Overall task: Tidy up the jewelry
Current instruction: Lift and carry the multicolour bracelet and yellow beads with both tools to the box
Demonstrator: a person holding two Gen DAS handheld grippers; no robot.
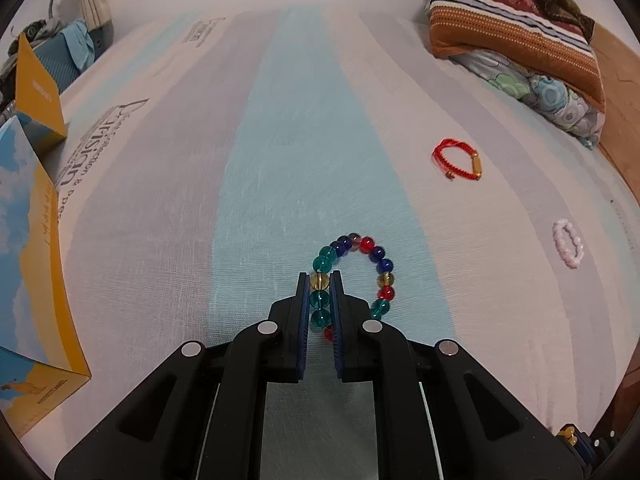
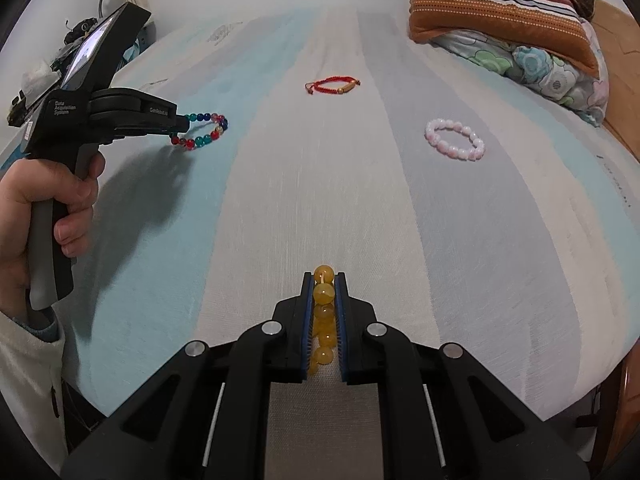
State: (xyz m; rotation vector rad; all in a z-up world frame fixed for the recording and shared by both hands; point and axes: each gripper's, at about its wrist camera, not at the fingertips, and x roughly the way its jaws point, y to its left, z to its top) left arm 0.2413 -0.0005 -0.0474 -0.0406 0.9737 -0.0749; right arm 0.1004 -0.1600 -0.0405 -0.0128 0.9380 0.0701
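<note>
My left gripper (image 1: 320, 280) is shut on a multicoloured glass-bead bracelet (image 1: 378, 266), which hangs from its fingers just above the striped bed sheet; both also show in the right wrist view, the gripper (image 2: 182, 124) at the left and the bracelet (image 2: 202, 130). My right gripper (image 2: 324, 280) is shut on a yellow bead bracelet (image 2: 323, 294), several beads lined up between its pads. A red cord bracelet (image 1: 458, 160) (image 2: 332, 85) and a pink bead bracelet (image 1: 568, 243) (image 2: 455, 139) lie loose on the sheet.
The striped bed sheet (image 2: 280, 200) fills both views. Folded blankets and a floral pillow (image 1: 516, 28) (image 2: 512, 20) are piled at the far right. Yellow and blue boxes (image 1: 32, 240) stand along the left edge. The bed's wooden edge (image 1: 624, 92) runs along the right.
</note>
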